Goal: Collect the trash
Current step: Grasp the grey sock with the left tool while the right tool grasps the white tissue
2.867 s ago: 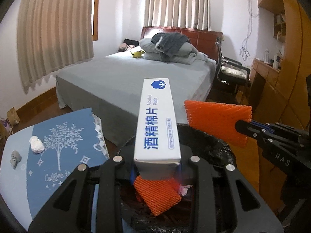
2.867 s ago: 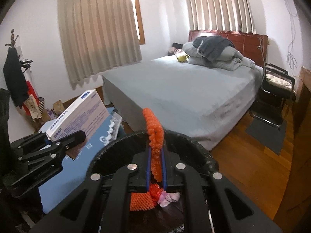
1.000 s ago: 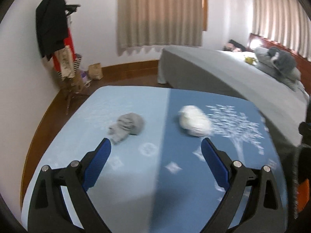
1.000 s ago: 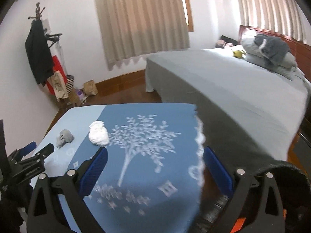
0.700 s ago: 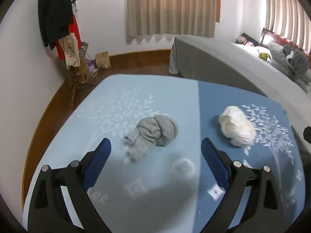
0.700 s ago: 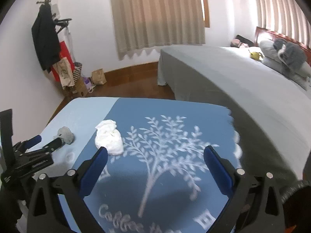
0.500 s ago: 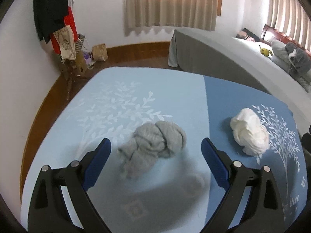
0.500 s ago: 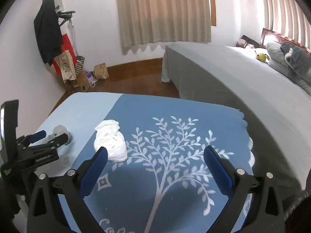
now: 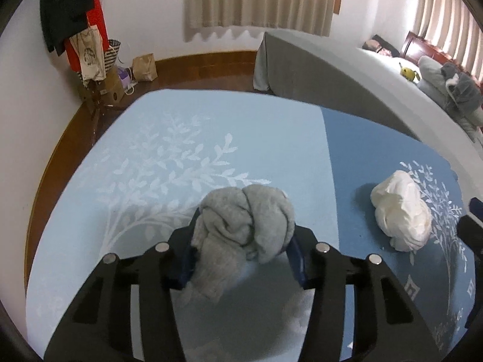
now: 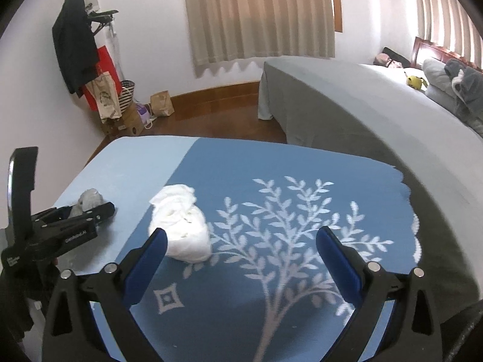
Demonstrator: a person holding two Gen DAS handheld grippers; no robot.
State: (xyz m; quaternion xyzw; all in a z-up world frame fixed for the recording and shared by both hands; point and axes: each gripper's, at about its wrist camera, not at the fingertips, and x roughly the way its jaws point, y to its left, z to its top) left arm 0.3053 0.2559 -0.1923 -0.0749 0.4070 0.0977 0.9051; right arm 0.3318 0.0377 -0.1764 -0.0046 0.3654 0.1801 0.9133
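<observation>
A grey crumpled wad (image 9: 247, 217) lies on the light-blue half of the tablecloth (image 9: 181, 138). My left gripper (image 9: 244, 236) has its blue pads on both sides of the wad and touching it, and its jaws are closing. In the right wrist view the left gripper (image 10: 99, 211) shows at the left with the grey wad (image 10: 89, 197) at its tips. A white crumpled wad (image 9: 401, 217) rests on the dark-blue half. My right gripper (image 10: 241, 233) stands open and holds nothing. The white wad (image 10: 181, 226) sits just beyond its left fingertip.
A grey bed (image 10: 347, 96) runs behind the table, with pillows and a yellow toy at its far end. A coat rack (image 10: 75, 45) with hanging bags and paper bags (image 10: 161, 102) stands by the wall. A black bin rim (image 10: 465, 331) shows at the bottom right.
Both grippers let go of the box and the orange netting and swung from the bin to the table. The left gripper moved onto the grey wad and narrowed around it. The right gripper neared the white wad.
</observation>
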